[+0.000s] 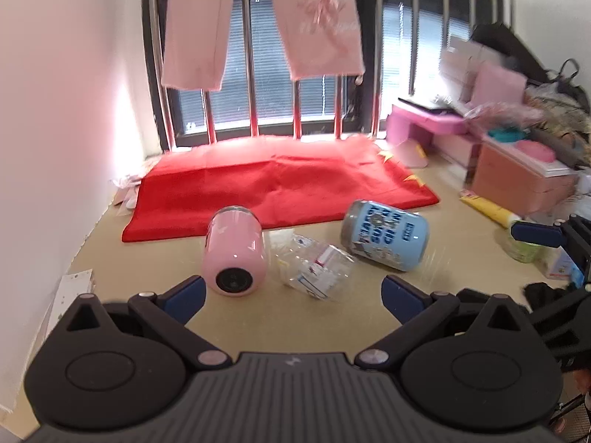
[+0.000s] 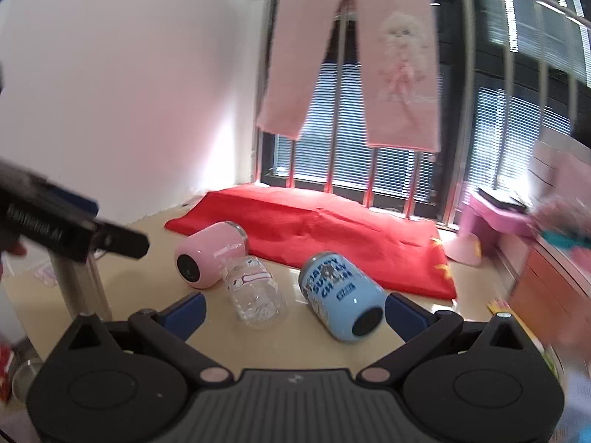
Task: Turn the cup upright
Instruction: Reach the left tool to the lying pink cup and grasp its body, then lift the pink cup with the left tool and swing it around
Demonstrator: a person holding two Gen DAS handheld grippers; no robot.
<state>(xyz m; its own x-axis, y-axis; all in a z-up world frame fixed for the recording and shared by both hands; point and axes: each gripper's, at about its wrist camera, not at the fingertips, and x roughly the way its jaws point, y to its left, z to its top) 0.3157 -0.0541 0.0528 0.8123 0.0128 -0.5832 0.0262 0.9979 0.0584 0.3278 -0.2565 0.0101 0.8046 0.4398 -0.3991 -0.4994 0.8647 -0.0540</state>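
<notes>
A pink cup [image 1: 235, 254] lies on its side on the beige floor, its base toward me; it also shows in the right wrist view [image 2: 208, 254]. A blue printed cup [image 1: 386, 240] lies on its side to the right; it also shows in the right wrist view [image 2: 341, 295]. A clear plastic bottle [image 1: 314, 267] lies between them, seen too in the right wrist view [image 2: 256, 295]. My left gripper [image 1: 293, 295] is open and empty, just short of the pink cup. My right gripper [image 2: 295, 312] is open and empty, its right finger beside the blue cup's base.
A red cloth [image 1: 273, 188] lies behind the cups by a barred window. Pink trousers [image 1: 258, 22] hang above. Pink boxes and clutter [image 1: 517, 158] fill the right side. A white wall [image 1: 55, 110] stands at the left. The left gripper's body [image 2: 55, 229] crosses the right view's left edge.
</notes>
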